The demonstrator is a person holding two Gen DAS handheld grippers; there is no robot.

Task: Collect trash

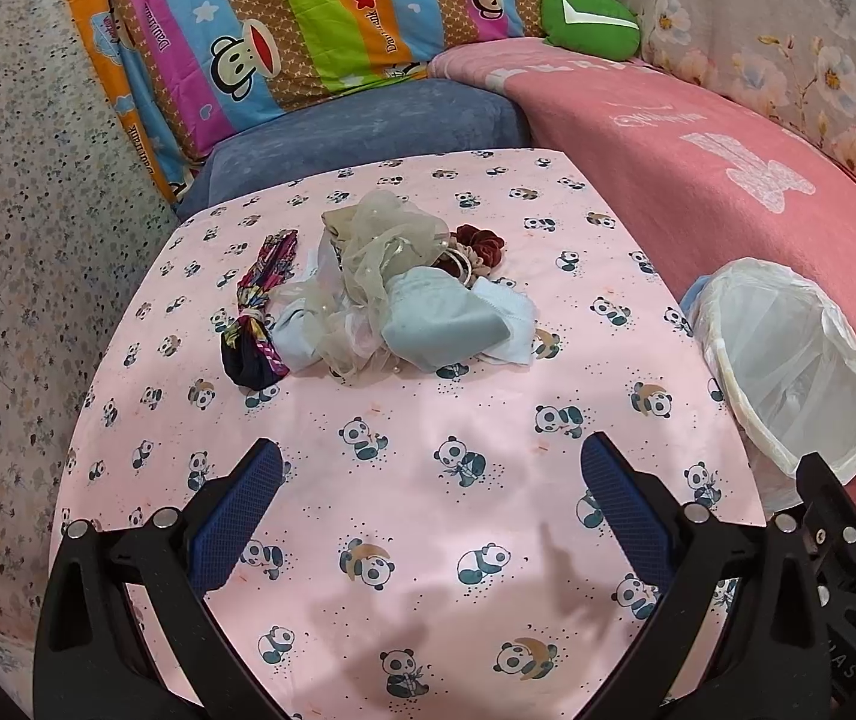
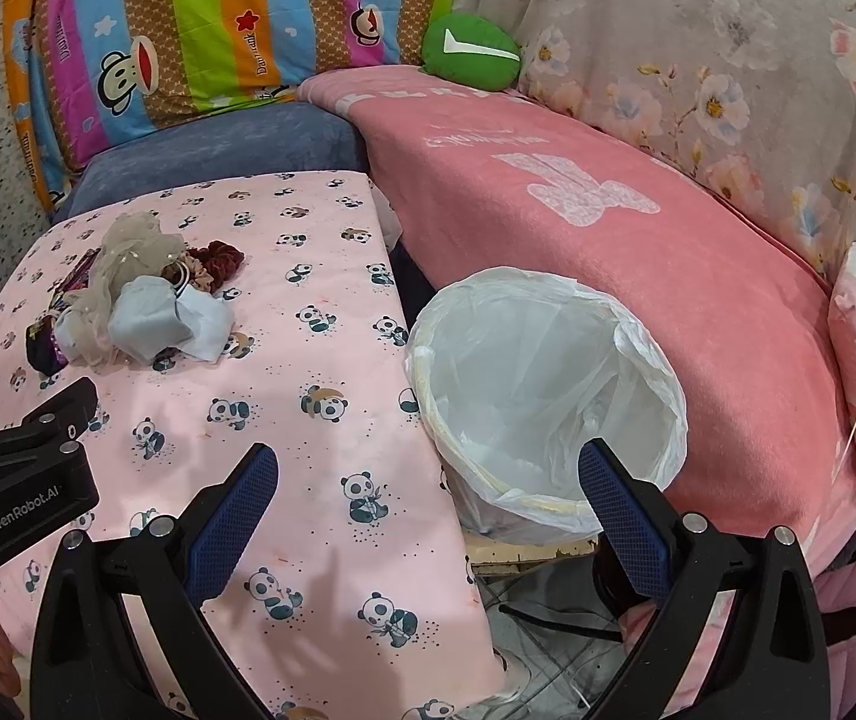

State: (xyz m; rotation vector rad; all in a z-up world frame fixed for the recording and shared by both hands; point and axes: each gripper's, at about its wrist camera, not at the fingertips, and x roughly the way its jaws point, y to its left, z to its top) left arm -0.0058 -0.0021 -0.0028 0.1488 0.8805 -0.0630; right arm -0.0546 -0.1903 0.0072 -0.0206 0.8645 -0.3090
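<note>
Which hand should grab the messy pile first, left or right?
Probably left. The left tool is open and points straight at the pile on the panda cloth. The right tool, also open, sits by the lined bin.

Both wrist views share the table [image 1: 487, 480] from above.

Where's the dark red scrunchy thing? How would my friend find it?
Look at the table with the pink panda cloth and find the pile of stuff in the middle. The scrunchie sits at the pile's far edge, on the side towards the white bin. It is the only dark red, ruffled, velvety-looking ring; its neighbours are pale or patterned.
</note>
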